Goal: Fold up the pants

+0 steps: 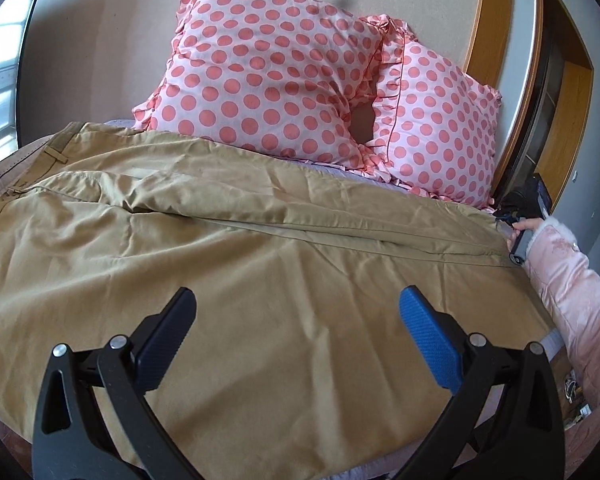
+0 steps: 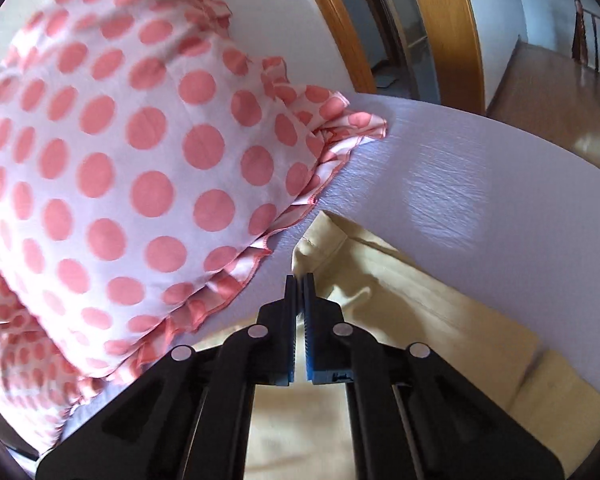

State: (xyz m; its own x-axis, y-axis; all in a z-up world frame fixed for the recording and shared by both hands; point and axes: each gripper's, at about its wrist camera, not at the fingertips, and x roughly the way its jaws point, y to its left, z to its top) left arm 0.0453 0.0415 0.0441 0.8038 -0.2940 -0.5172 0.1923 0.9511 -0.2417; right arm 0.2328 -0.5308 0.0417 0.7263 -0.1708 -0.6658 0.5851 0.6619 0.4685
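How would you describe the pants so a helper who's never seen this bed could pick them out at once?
Start at the bed with its lavender sheet. In front of the two pink polka-dot pillows lie the pants, spread wide across the mattress. They are the only plain tan fabric there, with belt loops at one end, the other pinched in the right gripper.
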